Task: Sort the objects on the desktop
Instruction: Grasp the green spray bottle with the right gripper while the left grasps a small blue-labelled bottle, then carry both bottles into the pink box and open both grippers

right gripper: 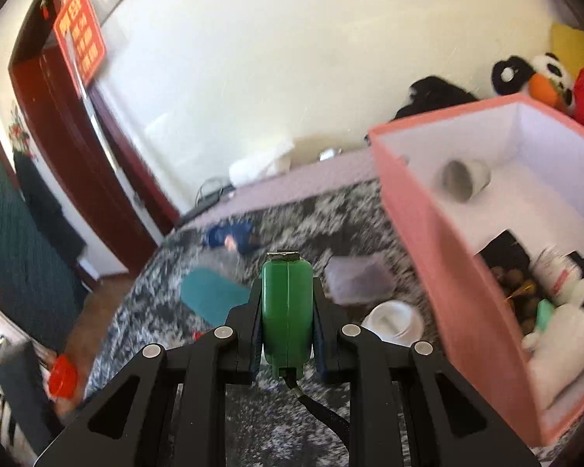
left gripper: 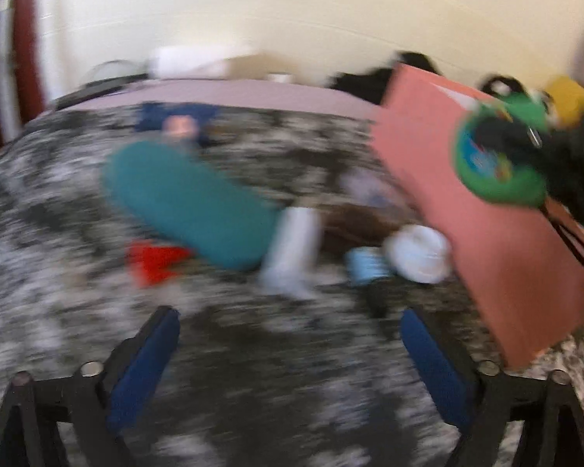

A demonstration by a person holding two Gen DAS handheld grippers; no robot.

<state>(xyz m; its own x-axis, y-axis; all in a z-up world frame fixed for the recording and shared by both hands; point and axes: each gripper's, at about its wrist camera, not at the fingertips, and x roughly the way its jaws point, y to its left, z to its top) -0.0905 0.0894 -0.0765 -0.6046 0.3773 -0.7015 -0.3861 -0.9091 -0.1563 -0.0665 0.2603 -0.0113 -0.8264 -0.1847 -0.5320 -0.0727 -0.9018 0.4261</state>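
1. Right wrist view: my right hand-held gripper (right gripper: 288, 311) is pinching one green tape measure (right gripper: 287, 307) edge-on between its two pads, lifted above the mottled black-and-white surface (right gripper: 284, 210); a black strap (right gripper: 323, 416) hangs from the tape measure's near end.
2. To the right of that hand-held gripper stands one pink box (right gripper: 447, 272), open at the top with a white inside. In it I count one small grey cup (right gripper: 465, 179) lying on its side at the far end, one white bottle (right gripper: 560, 272), and a heap of brown and white things nearer me that I cannot separate.
3. Ahead of the right hand-held gripper on the surface: one teal case (right gripper: 210, 295) to the left, one greyish packet (right gripper: 358, 276) to the right, one white round lid (right gripper: 395, 321) just beside the box wall, one dark blue item (right gripper: 233, 237) farther off.
4. Left wrist view is badly motion-blurred. My left hand-held gripper (left gripper: 292, 350) is spread wide and holds nothing.
5. Ahead of it lie the teal case (left gripper: 190, 202), one red scrap (left gripper: 155, 262), one white tube (left gripper: 292, 249), one pale blue piece (left gripper: 366, 266) and the white lid (left gripper: 418, 253); their edges are smeared.
6. Up to its right, the tape measure (left gripper: 498, 163) shows in front of the pink box (left gripper: 506, 272), whose right side is cut off by the frame.
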